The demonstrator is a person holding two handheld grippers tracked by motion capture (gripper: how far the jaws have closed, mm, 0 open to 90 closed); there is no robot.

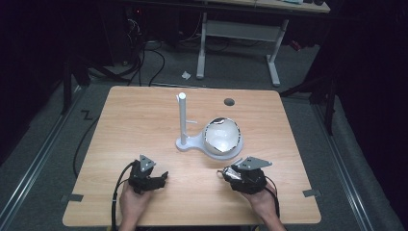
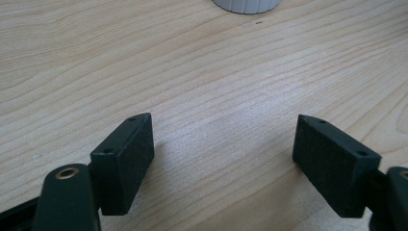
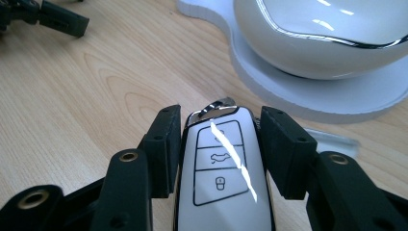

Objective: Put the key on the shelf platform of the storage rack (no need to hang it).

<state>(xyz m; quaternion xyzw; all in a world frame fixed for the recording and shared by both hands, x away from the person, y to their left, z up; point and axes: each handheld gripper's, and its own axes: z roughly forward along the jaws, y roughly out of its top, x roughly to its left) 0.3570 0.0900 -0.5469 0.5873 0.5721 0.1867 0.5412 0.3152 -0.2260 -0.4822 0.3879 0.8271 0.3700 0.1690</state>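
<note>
My right gripper [image 3: 219,144] is shut on a white car key fob [image 3: 222,178] with three button icons and a chrome loop at its tip. It hovers just in front of a glossy white bowl [image 3: 322,38] that rests on the round end of a white stand base [image 3: 337,98]. In the high view the bowl [image 1: 222,137] sits beside a tall white post [image 1: 183,118] with a small side peg, and the right gripper [image 1: 227,172] is near the base's front edge. My left gripper [image 2: 223,154] stands open over bare wood, at the front left [image 1: 161,179].
The wooden table [image 1: 144,120] has a dark round hole [image 1: 229,102] near its far edge. Cables trail from both grippers off the front edge. Beyond the table are floor cables and a white desk frame [image 1: 238,33]. The left gripper shows far off in the right gripper view [image 3: 57,17].
</note>
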